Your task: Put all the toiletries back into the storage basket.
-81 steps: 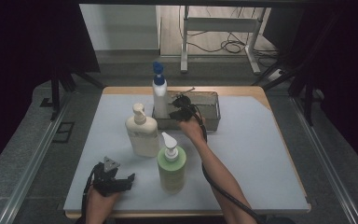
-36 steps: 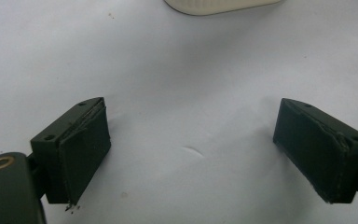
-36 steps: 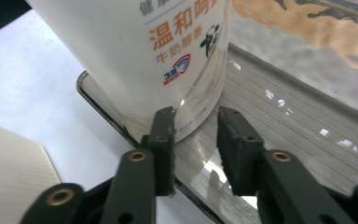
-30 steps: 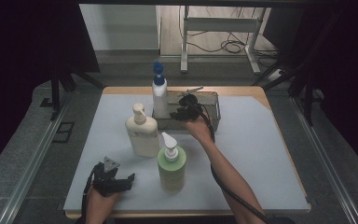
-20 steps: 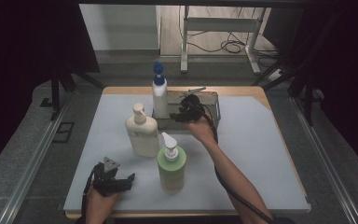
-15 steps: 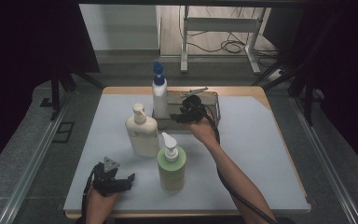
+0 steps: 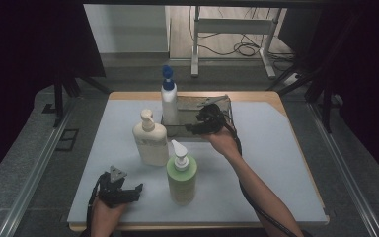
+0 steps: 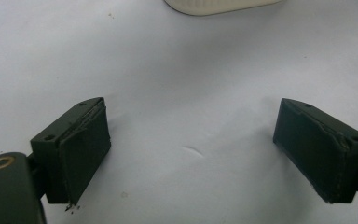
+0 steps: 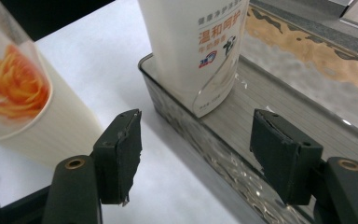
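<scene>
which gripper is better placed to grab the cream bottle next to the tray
Probably the right gripper: its jaws are open beside the tray, with the cream bottle close at their left in the right gripper view. The left gripper is open at the near edge, farther off.

A white bottle with a blue pump (image 7: 168, 101) stands upright inside the left end of a clear tray (image 7: 220, 104) at the far side of the table. Just in front of the tray's left end stands a cream pump bottle (image 7: 149, 139) bearing an orange flower picture, and nearer than that a green pump bottle (image 7: 181, 173), both upright.
</scene>
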A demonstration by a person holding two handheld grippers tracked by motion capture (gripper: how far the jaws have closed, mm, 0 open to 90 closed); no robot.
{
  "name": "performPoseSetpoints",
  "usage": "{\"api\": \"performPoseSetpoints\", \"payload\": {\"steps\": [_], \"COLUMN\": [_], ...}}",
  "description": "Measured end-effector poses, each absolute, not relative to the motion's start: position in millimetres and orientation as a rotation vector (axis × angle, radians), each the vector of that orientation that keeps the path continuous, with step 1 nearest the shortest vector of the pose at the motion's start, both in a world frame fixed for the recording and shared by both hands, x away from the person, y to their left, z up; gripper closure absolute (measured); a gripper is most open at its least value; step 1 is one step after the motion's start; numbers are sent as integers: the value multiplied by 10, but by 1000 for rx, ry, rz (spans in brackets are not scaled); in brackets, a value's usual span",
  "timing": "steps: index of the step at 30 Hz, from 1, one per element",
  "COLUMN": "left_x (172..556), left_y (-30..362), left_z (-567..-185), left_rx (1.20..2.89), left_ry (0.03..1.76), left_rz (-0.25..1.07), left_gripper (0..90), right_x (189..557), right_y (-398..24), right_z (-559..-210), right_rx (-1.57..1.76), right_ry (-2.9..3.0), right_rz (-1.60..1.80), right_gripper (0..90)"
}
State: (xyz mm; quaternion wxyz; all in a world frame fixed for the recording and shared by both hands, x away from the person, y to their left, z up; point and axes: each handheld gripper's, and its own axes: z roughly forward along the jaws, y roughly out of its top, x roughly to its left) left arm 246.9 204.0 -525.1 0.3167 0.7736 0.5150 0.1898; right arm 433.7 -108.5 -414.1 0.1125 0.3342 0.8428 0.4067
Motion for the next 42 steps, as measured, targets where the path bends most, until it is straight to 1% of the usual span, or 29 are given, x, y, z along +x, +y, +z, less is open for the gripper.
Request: {"api": "performPoseSetpoints", "payload": {"steps": [6,7,10,11,14,19,24,32,42], "left_x": [2469,2469,2468,2468,2468,2467,2466,2465,2465], "left_y": [2039,2039,2039,2038,2038,2038,2037,2041,2041], "left_z": [-5252,-5252,-5252,-5252,-5253,-5253,-5252,-5251,-5251], "left_rx": [2036,2036,2036,2036,2036,2035,2036,2043,2042], "left_ry": [1356,1356,1356,1356,1355,1355,1356,1353,1353], "left_rz": [501,502,502,502,503,505,505,505,506], "left_gripper": [103,103,104,103,103,104,104,104,104], "right_x": [4230,4191,4155,4118,4078,3969,3864,3705,3574], "right_y": [-1120,-1130,-1141,-1149,-1155,-1180,-1226,-1325,-1470], "right_z": [-4125,-4124,-4125,-4131,-4136,-4144,-4155,-4183,-4280], "right_rx": [931,913,901,889,876,838,788,768,783], "right_ry": [2485,2492,2495,2502,2509,2530,2559,2569,2611], "right_rz": [1188,1195,1197,1200,1193,1186,1179,1204,1216], "right_gripper": [293,266,247,217,203,149,135,27,13]}}
